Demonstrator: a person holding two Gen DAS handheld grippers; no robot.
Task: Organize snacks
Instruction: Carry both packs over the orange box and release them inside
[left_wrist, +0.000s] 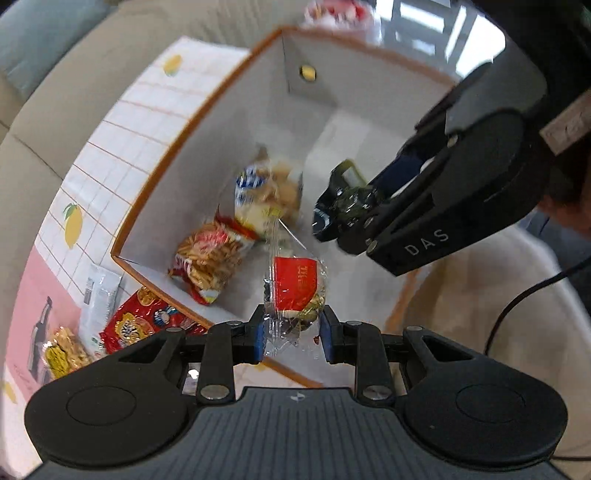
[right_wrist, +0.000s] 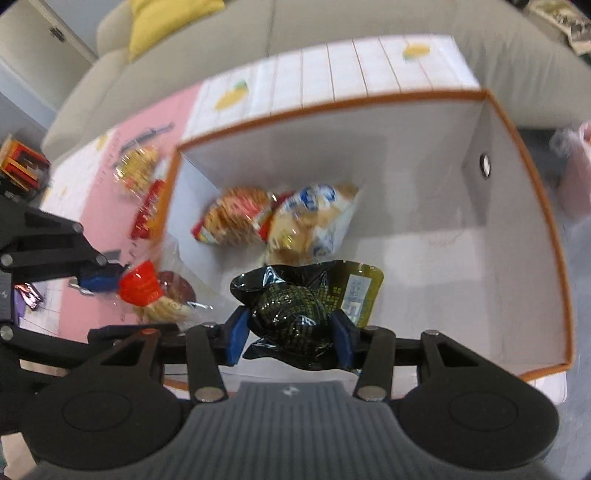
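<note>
My left gripper (left_wrist: 293, 338) is shut on a clear snack bag with a red label (left_wrist: 295, 288), held over the near rim of the white box with an orange edge (left_wrist: 177, 147). My right gripper (right_wrist: 290, 334) is shut on a dark green-black snack packet (right_wrist: 295, 302) over the box (right_wrist: 517, 206); it shows in the left wrist view (left_wrist: 332, 218) too. Inside the box lie a red-orange cracker bag (left_wrist: 207, 258) and a blue-and-white biscuit bag (left_wrist: 266, 195). The left gripper and its bag (right_wrist: 144, 284) show at the left of the right wrist view.
Outside the box on the pink and white tiled cloth (left_wrist: 110, 140) lie a red snack bag (left_wrist: 144, 325), a white packet (left_wrist: 99, 295) and a yellow bag (left_wrist: 62, 350). A beige sofa (right_wrist: 332, 22) stands behind. A black cable (left_wrist: 517, 299) hangs at right.
</note>
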